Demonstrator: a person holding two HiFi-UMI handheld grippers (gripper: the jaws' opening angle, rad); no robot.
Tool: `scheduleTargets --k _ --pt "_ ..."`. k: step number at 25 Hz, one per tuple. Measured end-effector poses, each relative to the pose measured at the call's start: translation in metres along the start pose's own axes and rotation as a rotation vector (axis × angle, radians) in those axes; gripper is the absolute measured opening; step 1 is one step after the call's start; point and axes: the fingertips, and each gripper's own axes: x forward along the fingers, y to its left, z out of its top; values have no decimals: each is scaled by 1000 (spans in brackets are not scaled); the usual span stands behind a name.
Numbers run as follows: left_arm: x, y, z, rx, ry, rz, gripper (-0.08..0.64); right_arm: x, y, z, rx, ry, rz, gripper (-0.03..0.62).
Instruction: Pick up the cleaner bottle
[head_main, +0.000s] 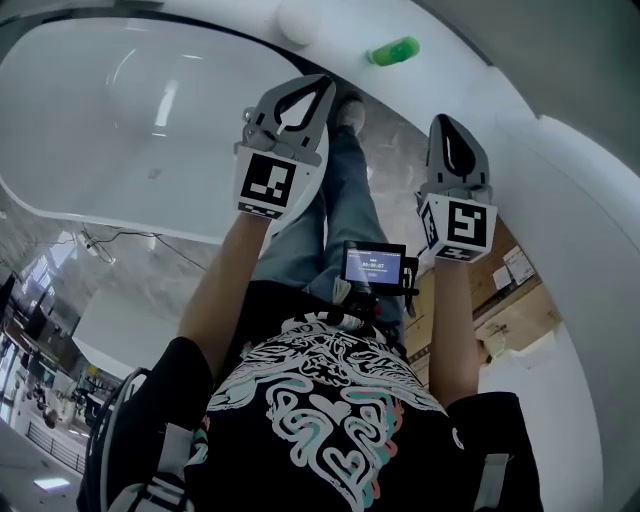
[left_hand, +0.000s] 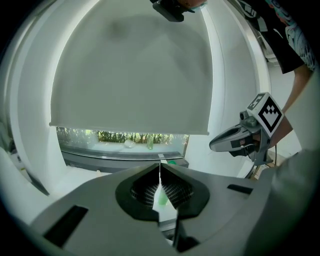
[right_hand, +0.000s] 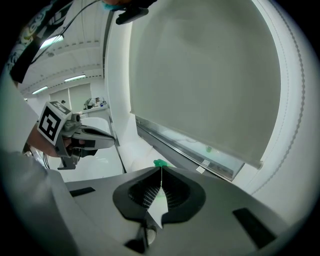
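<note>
The cleaner bottle (head_main: 393, 50) is green and lies on its side on the white ledge (head_main: 470, 60) behind the bathtub, ahead of both grippers and apart from them. My left gripper (head_main: 320, 84) is held over the tub's rim, jaws shut with nothing between them. My right gripper (head_main: 446, 123) hangs to the right of it, below the bottle in the picture, also shut and empty. In the left gripper view the bottle (left_hand: 163, 197) shows as a green patch behind the shut jaws (left_hand: 160, 168). In the right gripper view its green end (right_hand: 160, 163) peeks just past the shut tips (right_hand: 161, 171).
A white bathtub (head_main: 120, 110) fills the upper left. A window with a lowered roller blind (left_hand: 130, 75) stands beyond the ledge, with small things on its sill (left_hand: 131, 144). Cardboard boxes (head_main: 515, 300) lie on the floor at the right. A small screen (head_main: 373, 266) hangs at the person's chest.
</note>
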Motion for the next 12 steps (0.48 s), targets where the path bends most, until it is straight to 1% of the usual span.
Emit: scheduleTargets --k 6,12 --pt "19 -5 -6 29 16 -38 18 14 -5 -7 16 14 2 28" --pt "37 0 -21 21 40 -60 19 35 -5 -15 38 46 15 28"
